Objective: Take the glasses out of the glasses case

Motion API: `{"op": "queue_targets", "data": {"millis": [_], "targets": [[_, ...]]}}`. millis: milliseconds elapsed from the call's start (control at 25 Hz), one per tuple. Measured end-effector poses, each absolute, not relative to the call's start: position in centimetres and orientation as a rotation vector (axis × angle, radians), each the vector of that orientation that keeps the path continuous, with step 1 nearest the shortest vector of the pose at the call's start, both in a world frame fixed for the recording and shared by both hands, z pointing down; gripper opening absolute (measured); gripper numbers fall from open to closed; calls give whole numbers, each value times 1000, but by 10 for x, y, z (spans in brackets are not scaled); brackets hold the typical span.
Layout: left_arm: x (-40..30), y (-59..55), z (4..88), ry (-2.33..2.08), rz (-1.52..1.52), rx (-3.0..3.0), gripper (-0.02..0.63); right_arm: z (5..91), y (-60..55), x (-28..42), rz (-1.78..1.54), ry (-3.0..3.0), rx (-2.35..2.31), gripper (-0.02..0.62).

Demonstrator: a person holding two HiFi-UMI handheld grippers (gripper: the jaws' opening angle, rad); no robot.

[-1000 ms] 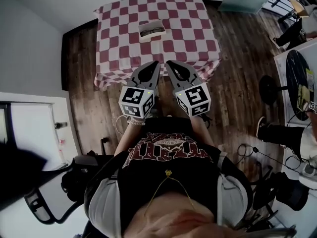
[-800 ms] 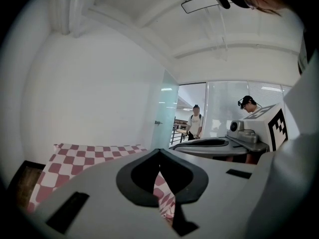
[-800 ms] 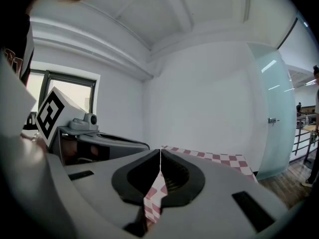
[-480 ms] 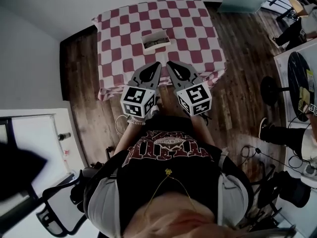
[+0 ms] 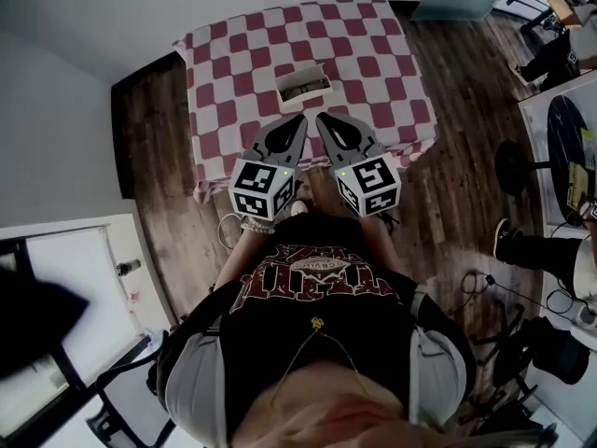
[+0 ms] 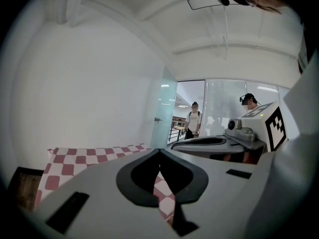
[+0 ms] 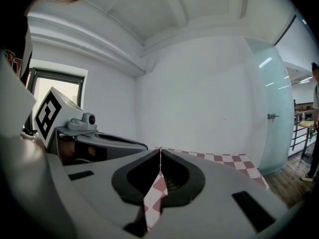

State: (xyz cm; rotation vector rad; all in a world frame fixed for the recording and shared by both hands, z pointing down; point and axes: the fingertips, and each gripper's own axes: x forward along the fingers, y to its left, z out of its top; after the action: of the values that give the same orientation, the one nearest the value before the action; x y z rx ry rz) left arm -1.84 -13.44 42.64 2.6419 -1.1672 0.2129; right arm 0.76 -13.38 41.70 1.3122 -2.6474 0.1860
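Hovering over the checkered table's [image 5: 233, 63] near edge: left gripper [image 5: 298, 119], right gripper [image 5: 320, 118], each closed tip-to-tip, empty. Glasses case [image 5: 303, 87] beyond, open cloth around.

the glasses case [image 5: 302, 76] – pale, boxy, open at the top – lay near the middle of the checkered table [image 5: 373, 54], with the dark glasses [image 5: 306, 91] resting inside it.

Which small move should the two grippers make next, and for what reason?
Probably reach both forward toward the glasses case on the table and open the jaws. The left gripper and right gripper are both shut, empty, and short of the case.
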Motion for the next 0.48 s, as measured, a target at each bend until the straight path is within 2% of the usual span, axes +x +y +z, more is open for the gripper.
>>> {"op": "queue_targets", "data": {"millis": [480], "targets": [[-27,-162,437,-1177,227,2600,-2,429,-161,6,230,-2628,1297,21]]}}
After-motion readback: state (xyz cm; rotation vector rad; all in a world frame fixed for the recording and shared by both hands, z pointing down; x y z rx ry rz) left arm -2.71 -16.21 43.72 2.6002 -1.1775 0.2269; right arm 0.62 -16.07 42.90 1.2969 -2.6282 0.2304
